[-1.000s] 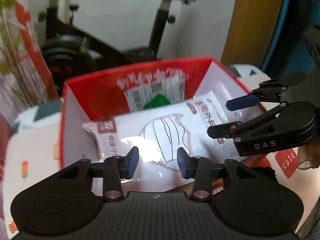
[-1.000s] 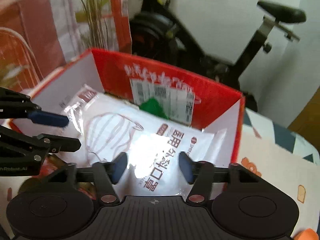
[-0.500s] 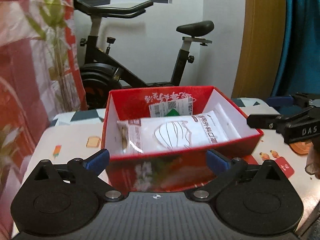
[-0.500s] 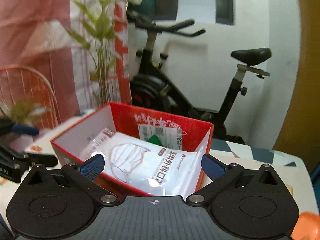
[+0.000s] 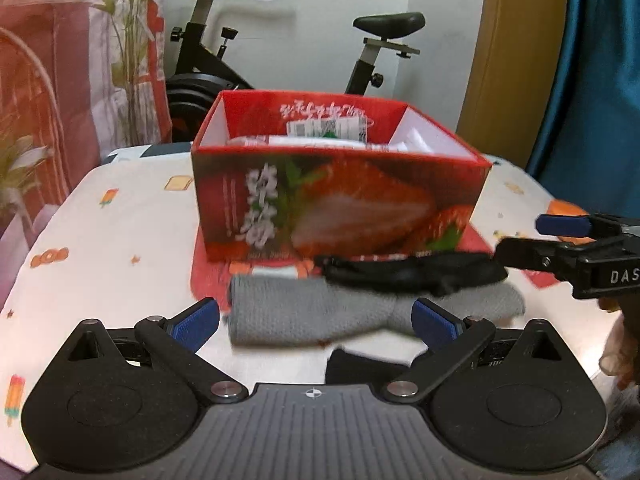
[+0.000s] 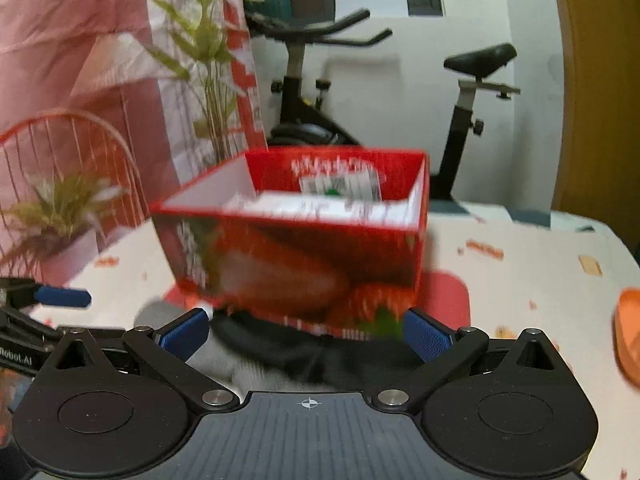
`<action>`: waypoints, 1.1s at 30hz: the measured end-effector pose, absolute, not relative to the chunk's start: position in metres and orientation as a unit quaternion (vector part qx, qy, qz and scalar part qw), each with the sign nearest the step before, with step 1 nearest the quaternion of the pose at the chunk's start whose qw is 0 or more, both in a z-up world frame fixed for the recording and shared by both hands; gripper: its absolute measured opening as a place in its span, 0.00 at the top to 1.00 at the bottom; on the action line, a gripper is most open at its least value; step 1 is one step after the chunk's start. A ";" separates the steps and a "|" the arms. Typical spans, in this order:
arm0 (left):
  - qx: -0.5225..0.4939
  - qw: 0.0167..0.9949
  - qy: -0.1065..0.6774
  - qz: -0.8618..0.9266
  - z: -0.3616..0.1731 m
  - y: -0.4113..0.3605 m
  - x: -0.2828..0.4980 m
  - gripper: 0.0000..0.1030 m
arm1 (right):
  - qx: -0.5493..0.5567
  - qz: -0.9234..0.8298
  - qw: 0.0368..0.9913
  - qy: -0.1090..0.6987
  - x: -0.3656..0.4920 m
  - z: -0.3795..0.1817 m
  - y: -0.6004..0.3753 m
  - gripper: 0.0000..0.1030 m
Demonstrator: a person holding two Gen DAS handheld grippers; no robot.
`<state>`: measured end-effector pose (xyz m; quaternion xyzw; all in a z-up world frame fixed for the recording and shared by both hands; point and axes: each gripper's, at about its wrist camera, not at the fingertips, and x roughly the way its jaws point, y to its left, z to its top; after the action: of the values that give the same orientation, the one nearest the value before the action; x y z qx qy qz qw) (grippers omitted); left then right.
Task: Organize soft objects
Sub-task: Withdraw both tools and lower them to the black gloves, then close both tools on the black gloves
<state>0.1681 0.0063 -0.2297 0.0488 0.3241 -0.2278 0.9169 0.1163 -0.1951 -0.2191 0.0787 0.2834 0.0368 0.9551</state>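
A red strawberry-print box (image 5: pixel 336 200) stands on the table with a white mask packet (image 5: pixel 320 140) lying inside; it also shows in the right wrist view (image 6: pixel 292 248). In front of it lie a folded grey cloth (image 5: pixel 320 316), a black soft item (image 5: pixel 412 272) on top of it, and another black piece (image 5: pixel 360 364) nearer me. My left gripper (image 5: pixel 316 322) is open and empty just above the grey cloth. My right gripper (image 6: pixel 306 334) is open and empty over the black item (image 6: pixel 320 356) and grey cloth (image 6: pixel 224 360). Its fingers (image 5: pixel 560 224) enter the left wrist view from the right.
The table has a white patterned cloth (image 5: pixel 120 220) and a red mat (image 6: pixel 448 292) under the box. An exercise bike (image 5: pixel 248 40) stands behind the table. A plant (image 6: pixel 60 208) and a pink wire chair (image 6: pixel 80 148) are at the left. An orange object (image 6: pixel 628 332) sits at the right edge.
Both grippers have let go of the mask packet, which now lies in the box, opened wide, and pulled back and down to the cloths in front of the box.
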 end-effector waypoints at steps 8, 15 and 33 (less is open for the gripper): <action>0.064 0.921 0.337 -0.185 -0.255 0.009 0.148 0.00 | 0.111 0.011 0.935 0.337 0.085 -0.256 -0.194 0.00; 0.101 0.912 0.356 -0.177 -0.270 0.001 0.140 0.00 | 0.110 0.002 0.917 0.383 0.087 -0.274 -0.193 0.00; 0.056 0.884 0.426 -0.183 -0.300 0.007 0.161 0.00 | 0.083 0.006 0.899 0.429 0.098 -0.300 -0.181 0.00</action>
<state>0.1609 0.0066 -0.2995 0.0555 0.4259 -0.1834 0.8842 0.0984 -0.1813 -0.2996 0.0827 0.4291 0.0063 0.8994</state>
